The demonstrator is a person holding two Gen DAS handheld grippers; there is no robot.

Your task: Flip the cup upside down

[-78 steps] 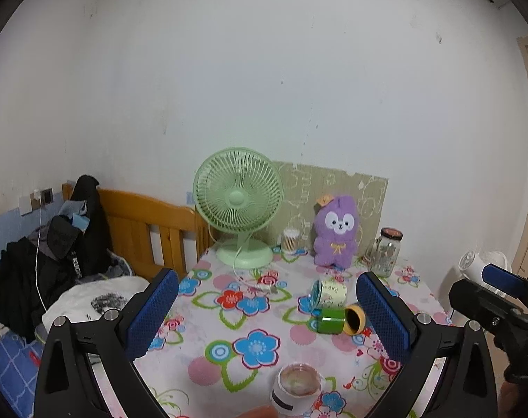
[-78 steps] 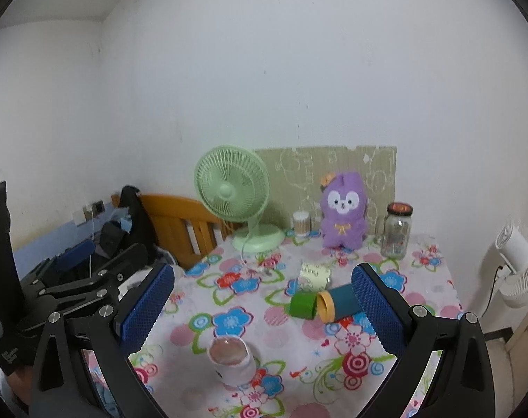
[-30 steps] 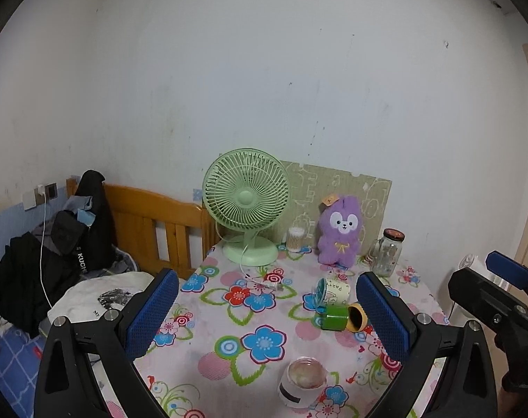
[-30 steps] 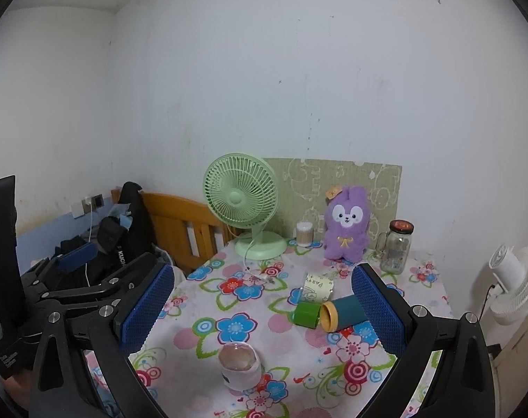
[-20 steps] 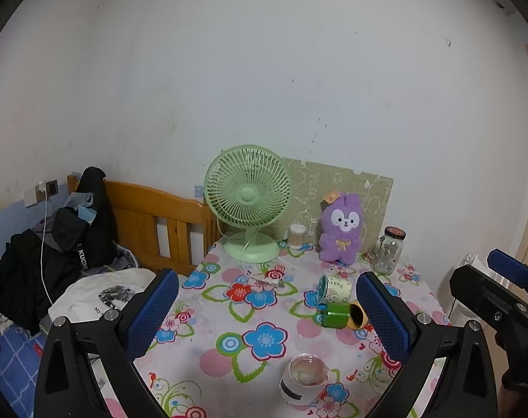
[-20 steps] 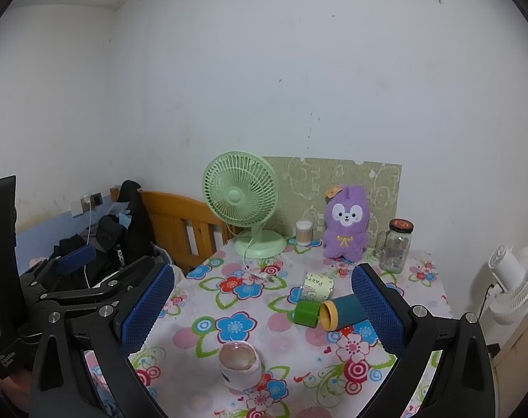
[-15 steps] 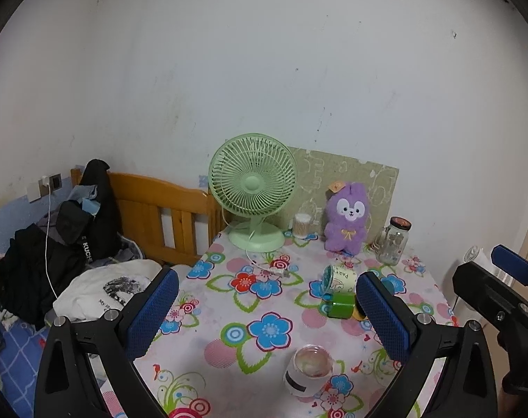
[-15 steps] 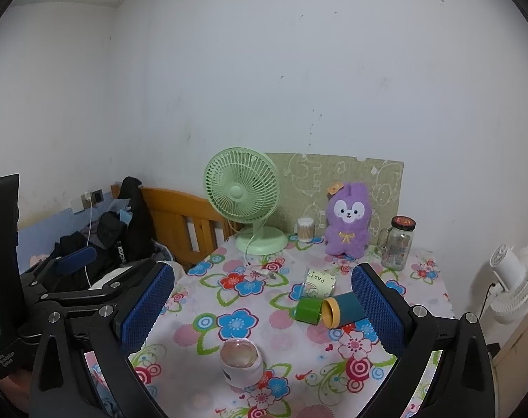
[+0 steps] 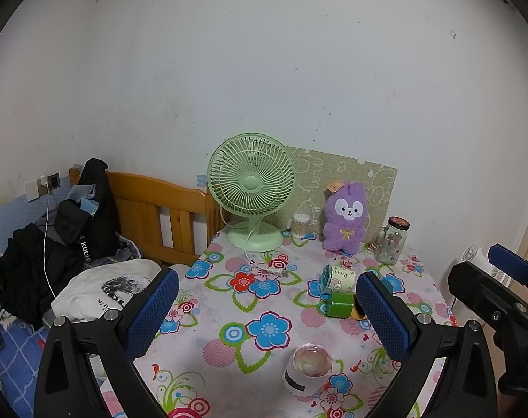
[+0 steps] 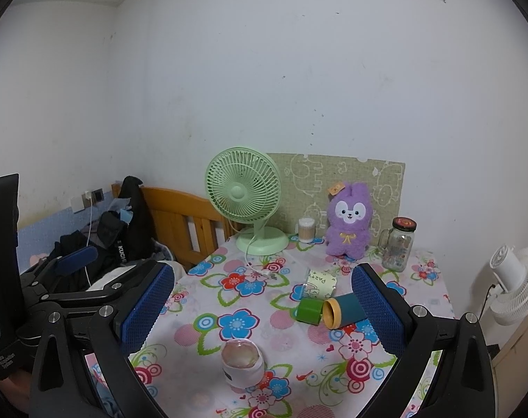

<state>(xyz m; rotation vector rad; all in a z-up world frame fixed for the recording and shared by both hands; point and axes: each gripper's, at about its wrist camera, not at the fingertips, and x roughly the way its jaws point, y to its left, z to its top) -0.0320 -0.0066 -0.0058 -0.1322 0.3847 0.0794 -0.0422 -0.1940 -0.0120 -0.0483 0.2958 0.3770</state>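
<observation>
A white cup [image 9: 308,371] with a pinkish inside stands upright, mouth up, near the front of the floral table [image 9: 264,317]. It also shows in the right wrist view [image 10: 242,362]. My left gripper [image 9: 265,317] is open and empty, held above and behind the cup. My right gripper [image 10: 262,311] is open and empty too, also back from the cup. A pale green paper cup [image 9: 335,277] lies on its side further back, seen too in the right wrist view [image 10: 319,284].
A green cup [image 10: 309,310] and a teal cup with a yellow rim [image 10: 344,311] lie on their sides mid-table. A green fan [image 9: 251,191], a purple plush [image 9: 346,221] and a glass jar [image 9: 391,240] stand at the back. A bed with clothes [image 9: 55,261] lies left.
Both grippers have drawn back and risen a little, so the table and cup show smaller and further off. Both stay open. The cup has not moved.
</observation>
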